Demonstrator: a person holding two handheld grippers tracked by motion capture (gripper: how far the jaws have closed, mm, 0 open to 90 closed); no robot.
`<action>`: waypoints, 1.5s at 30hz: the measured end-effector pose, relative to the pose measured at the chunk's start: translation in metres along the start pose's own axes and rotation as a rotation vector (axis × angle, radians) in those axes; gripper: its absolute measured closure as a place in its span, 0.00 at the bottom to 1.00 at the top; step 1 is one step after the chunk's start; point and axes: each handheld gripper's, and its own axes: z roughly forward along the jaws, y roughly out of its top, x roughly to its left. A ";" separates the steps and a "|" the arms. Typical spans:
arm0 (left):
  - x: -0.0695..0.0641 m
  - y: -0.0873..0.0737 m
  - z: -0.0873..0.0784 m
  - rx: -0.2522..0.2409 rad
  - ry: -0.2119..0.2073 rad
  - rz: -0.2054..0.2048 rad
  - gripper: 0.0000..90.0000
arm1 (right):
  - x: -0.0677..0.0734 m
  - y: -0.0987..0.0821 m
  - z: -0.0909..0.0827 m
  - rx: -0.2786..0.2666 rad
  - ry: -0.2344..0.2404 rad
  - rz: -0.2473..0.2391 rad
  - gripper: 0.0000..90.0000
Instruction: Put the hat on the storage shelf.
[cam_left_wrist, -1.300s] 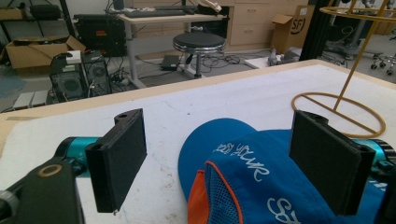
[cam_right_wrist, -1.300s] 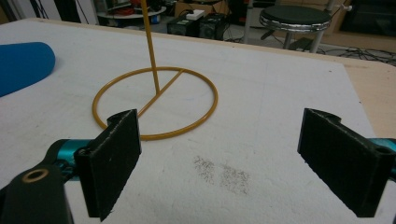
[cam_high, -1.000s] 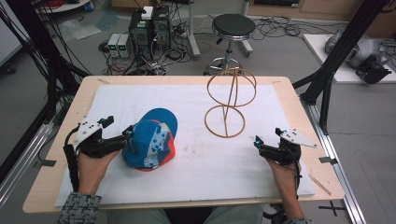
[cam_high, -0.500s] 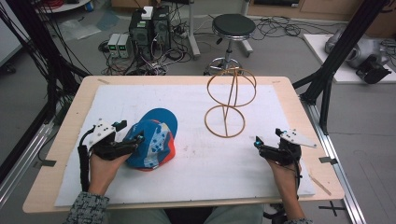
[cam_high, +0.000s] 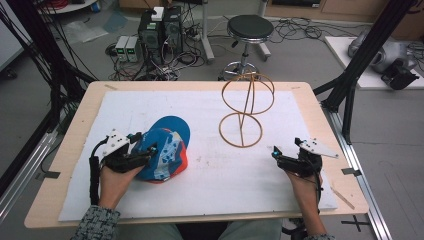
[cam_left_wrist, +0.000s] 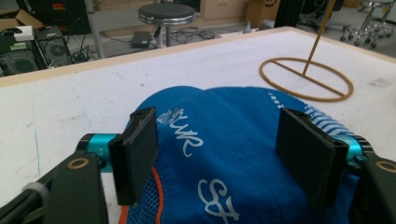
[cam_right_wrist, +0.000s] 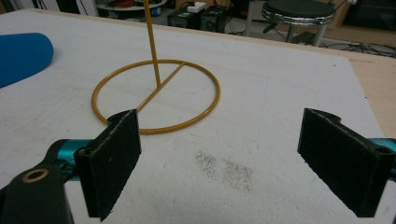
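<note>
Left gripper (cam_high: 145, 150) sat over the blue cap (cam_high: 167, 152) at the table's (cam_high: 60, 165) left, jaws just closing, straddling the crown. Right gripper (cam_high: 276, 154) rested near the wire stand (cam_high: 242, 125), jaws wide apart, nothing between.

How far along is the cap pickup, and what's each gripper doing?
Done: the left gripper has reached the blue cap, its fingers astride the crown. In hand: those fingers have just been closing, but in the left gripper view they don't clearly pinch the fabric yet. Left: grip and lift the cap, probably toward the wire stand, which is bare. The right gripper sits open on the mat.
</note>
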 end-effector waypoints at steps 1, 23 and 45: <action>0.000 0.000 0.000 0.000 0.000 0.000 0.35 | 0.000 0.000 0.000 0.001 -0.001 -0.002 0.14; -0.001 -0.004 0.000 0.037 -0.009 0.044 0.68 | 0.000 0.000 0.000 0.005 0.000 0.008 0.14; -0.003 0.008 -0.009 -0.024 -0.088 -0.035 0.99 | -0.002 0.000 -0.001 0.007 -0.007 0.005 0.15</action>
